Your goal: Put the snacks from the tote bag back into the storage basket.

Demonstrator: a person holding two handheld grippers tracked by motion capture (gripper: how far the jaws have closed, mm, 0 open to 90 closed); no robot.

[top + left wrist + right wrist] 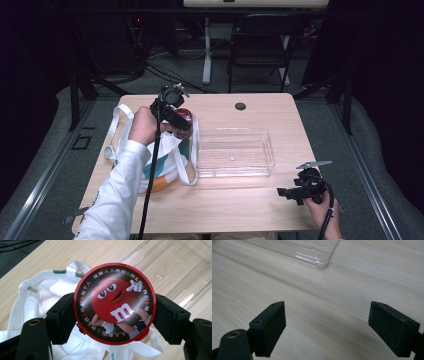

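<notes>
A round red candy tin with a cartoon red character on its lid sits clamped between the pads of my left gripper. In the high view the left gripper holds the tin above the white tote bag, just left of the clear plastic tray. The bag lies open beneath the tin. My right gripper rests low near the table's front right, its jaws wide apart over bare wood, with nothing between them.
A corner of the clear tray lies ahead of the right gripper. The bag's white straps spread over the table's left side. A dark round grommet sits near the far edge. A folding chair stands beyond the table.
</notes>
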